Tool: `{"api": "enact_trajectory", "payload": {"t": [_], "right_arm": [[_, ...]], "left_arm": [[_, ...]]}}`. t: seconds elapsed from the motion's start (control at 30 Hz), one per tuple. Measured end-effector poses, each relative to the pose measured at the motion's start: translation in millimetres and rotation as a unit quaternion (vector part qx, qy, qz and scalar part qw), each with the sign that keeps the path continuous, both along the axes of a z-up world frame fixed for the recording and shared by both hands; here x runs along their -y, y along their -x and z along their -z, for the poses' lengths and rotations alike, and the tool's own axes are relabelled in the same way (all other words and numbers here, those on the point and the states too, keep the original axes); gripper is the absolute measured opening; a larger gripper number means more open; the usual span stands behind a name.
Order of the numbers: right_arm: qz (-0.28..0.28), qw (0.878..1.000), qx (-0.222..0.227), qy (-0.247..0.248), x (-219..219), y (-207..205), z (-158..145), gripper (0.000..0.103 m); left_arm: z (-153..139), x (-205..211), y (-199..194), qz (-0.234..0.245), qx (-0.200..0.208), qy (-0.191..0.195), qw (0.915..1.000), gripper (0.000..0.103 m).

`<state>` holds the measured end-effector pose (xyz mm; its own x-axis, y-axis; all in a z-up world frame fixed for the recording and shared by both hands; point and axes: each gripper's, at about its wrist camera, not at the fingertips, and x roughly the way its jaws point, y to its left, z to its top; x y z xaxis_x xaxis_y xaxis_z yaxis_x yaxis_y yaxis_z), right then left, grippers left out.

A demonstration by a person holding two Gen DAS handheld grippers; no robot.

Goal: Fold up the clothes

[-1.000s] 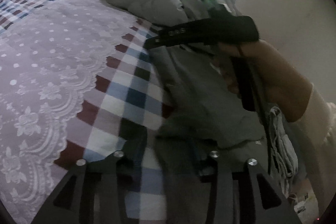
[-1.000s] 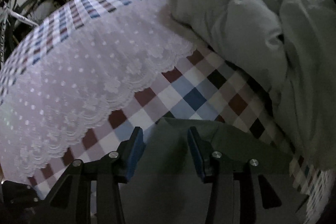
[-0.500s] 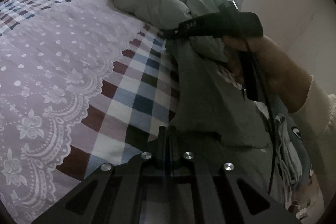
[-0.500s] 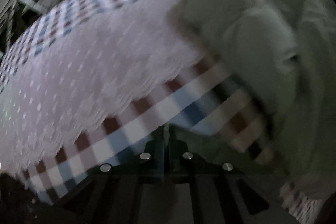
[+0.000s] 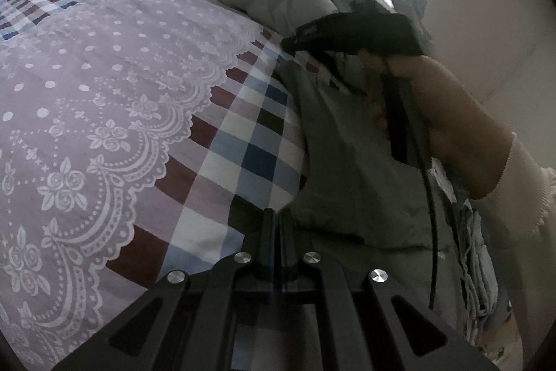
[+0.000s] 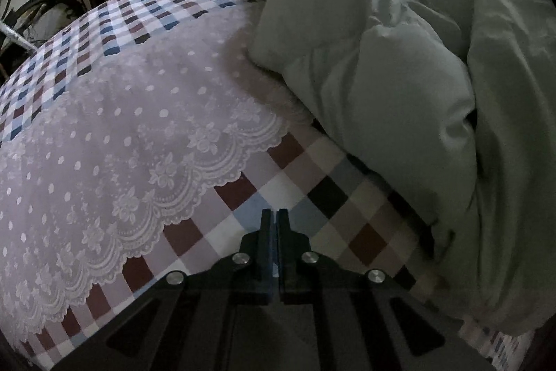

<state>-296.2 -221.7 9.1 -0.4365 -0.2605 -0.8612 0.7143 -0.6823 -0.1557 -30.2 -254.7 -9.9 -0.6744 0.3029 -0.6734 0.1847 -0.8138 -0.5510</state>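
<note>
Left wrist view: left tongs point(image 5: 276, 218) pressed together, pinching the near corner of the grey garment point(image 5: 351, 162) at the tips; cloth stretching ahead and rightward from there, long axis running away toward the right tongs point(image 5: 295, 40), held in a hand point(image 5: 427, 113) at the far end. Right wrist view: right tongs point(image 6: 274, 218) pressed together over the checked bed sheet point(image 6: 243, 190); cloth between the tips not discernible; rumpled duvet point(image 6: 382, 75) ahead-right, lace cover point(image 6: 121, 145) left.

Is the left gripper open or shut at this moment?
Shut. In the left wrist view the left gripper has its two fingers pressed together with no gap, at the edge of the grey garment on the checked bedsheet.
</note>
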Motion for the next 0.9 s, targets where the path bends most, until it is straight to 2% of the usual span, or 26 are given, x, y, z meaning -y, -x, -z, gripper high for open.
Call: {"api": "enact_trajectory", "payload": {"t": [0.1, 0.2, 0.27, 0.33, 0.37, 0.43, 0.47, 0.5, 0.53, 0.57, 0.6, 0.7, 0.8, 0.87, 0.9], "right_arm": [[0.012, 1.0, -0.007, 0.024, -17.4, -5.0, -19.8, 0.002], [0.016, 0.998, -0.024, 0.054, -47.6, -18.4, -51.3, 0.016], [0.023, 0.996, -0.041, 0.078, -76.7, -33.9, -76.5, 0.036], [0.028, 0.993, -0.056, 0.1, -110.2, -51.0, -101.5, 0.05], [0.028, 0.992, -0.062, 0.106, -125.9, -59.9, -112.4, 0.051], [0.042, 0.99, -0.081, 0.107, -166.1, -77.0, -134.9, 0.056], [0.055, 0.988, -0.089, 0.111, -185.2, -83.2, -142.3, 0.063], [0.068, 0.986, -0.097, 0.114, -204.4, -89.5, -149.8, 0.066], [0.087, 0.984, -0.099, 0.121, -228.9, -94.9, -155.0, 0.072], [0.107, 0.981, -0.097, 0.128, -256.0, -100.1, -160.4, 0.074], [0.131, 0.978, -0.087, 0.137, -284.2, -102.7, -159.0, 0.075], [0.188, 0.968, -0.013, 0.163, -353.7, -106.4, -122.1, 0.075], [0.247, 0.956, 0.01, 0.155, -401.8, -119.3, -78.6, 0.074], [0.271, 0.95, 0.009, 0.152, -419.6, -130.3, -56.8, 0.058], [0.281, 0.947, 0.015, 0.155, -428.3, -135.9, -46.1, 0.055]], "left_arm": [[-3.2, -4.9, 1.4, 0.007, -0.001, 0.026, 0.9996, 0.001], [-13.1, -10.0, -2.8, -0.009, -0.015, 0.089, 0.9958, 0.002], [-20.3, -8.3, -6.2, -0.021, -0.03, 0.111, 0.9931, 0.002], [-25.9, -3.4, -10.1, -0.027, -0.043, 0.1, 0.9936, 0.006], [-28.1, -0.7, -12.2, -0.031, -0.048, 0.092, 0.9941, 0.01], [-30.8, 1.4, -14.8, -0.037, -0.059, 0.08, 0.9944, 0.042], [-32.0, 2.2, -16.0, -0.039, -0.064, 0.075, 0.9944, 0.049], [-33.3, 1.5, -16.6, -0.04, -0.07, 0.071, 0.9942, 0.061], [-34.7, -1.4, -16.6, -0.037, -0.074, 0.07, 0.9941, 0.066], [-36.2, -4.7, -16.3, -0.034, -0.077, 0.071, 0.994, 0.067], [-37.7, -8.1, -16.1, -0.03, -0.08, 0.071, 0.9938, 0.07], [-43.9, -22.0, -16.2, -0.016, -0.096, 0.085, 0.9916, 0.076], [-50.9, -35.6, -16.2, -0.005, -0.111, 0.103, 0.9884, 0.082], [-54.6, -42.9, -14.5, 0.0, -0.115, 0.11, 0.9872, 0.083], [-54.4, -45.5, -12.6, 0.002, -0.113, 0.113, 0.9872, 0.083]]}}
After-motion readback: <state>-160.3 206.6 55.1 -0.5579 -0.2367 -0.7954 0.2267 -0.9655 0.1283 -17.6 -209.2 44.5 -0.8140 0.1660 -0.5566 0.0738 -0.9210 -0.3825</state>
